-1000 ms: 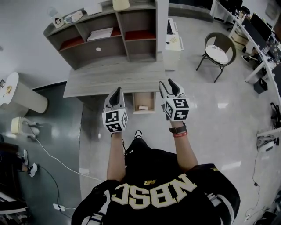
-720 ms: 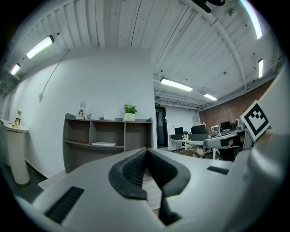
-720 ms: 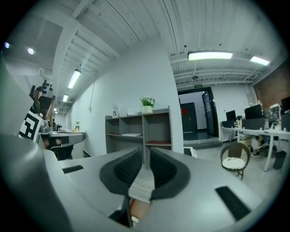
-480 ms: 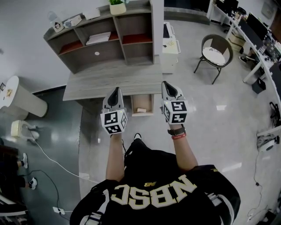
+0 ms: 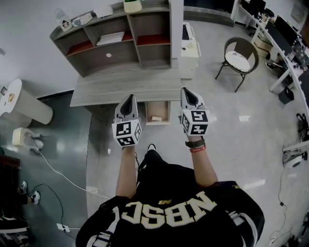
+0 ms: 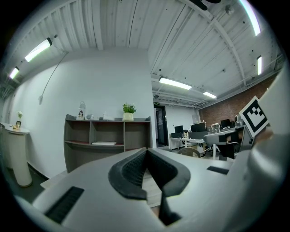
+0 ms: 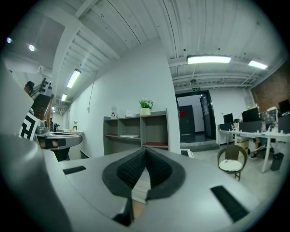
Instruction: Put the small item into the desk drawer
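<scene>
The grey desk (image 5: 120,89) has its small drawer (image 5: 158,112) pulled out toward me. A small pale item (image 5: 156,118) lies inside it. My left gripper (image 5: 128,102) hovers just left of the drawer, shut with nothing between its jaws. My right gripper (image 5: 187,94) hovers just right of the drawer, also shut and empty. In the left gripper view the dark pads (image 6: 136,170) meet at their tips. In the right gripper view the pads (image 7: 131,170) are likewise pressed together. Both grippers point toward the desk and the shelf behind it.
A grey shelf unit (image 5: 116,41) with a plant pot (image 5: 133,5) stands on the desk's far side. A white cabinet (image 5: 189,48) stands at the desk's right, a wicker chair (image 5: 240,53) farther right. A white round stand (image 5: 21,103) and floor cables (image 5: 58,171) are at left.
The right gripper's jaws have closed from wide open to shut. Both grippers stayed beside the open drawer, shifting only slightly.
</scene>
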A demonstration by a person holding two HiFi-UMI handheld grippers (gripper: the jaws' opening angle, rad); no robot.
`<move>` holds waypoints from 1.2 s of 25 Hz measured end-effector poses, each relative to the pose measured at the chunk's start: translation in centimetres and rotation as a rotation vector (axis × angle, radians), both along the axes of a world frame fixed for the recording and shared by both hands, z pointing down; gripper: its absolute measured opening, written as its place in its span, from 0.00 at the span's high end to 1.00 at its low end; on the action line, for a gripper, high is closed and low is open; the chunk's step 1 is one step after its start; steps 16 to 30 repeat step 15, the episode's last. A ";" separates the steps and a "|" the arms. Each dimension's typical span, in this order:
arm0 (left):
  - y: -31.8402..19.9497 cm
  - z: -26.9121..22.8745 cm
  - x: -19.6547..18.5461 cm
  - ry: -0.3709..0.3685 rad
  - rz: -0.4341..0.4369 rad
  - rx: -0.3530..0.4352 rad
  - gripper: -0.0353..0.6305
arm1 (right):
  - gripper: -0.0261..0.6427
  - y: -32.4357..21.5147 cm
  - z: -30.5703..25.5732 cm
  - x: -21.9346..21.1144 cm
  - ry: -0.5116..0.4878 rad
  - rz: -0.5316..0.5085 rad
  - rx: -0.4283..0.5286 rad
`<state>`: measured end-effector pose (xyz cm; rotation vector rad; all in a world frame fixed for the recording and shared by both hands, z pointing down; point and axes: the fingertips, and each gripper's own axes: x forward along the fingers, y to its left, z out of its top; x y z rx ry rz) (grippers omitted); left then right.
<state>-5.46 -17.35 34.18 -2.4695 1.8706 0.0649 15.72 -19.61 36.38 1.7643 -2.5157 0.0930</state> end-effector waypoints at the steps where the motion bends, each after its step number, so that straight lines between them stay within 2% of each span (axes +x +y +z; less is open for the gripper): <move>1: 0.0 0.2 0.1 0.001 0.003 -0.005 0.93 | 0.95 0.0 0.0 -0.1 0.000 -0.001 0.001; 11: 0.4 1.6 -0.9 0.002 -0.002 -0.035 0.93 | 0.95 -0.1 0.9 -2.2 -0.023 -0.071 -0.014; 15: 0.6 2.2 -0.8 0.011 0.025 -0.048 0.93 | 0.95 -0.5 0.8 -3.4 -0.049 -0.120 -0.004; 30: 0.6 2.2 -0.8 0.011 0.025 -0.048 0.93 | 0.95 -0.5 0.8 -3.4 -0.049 -0.120 -0.004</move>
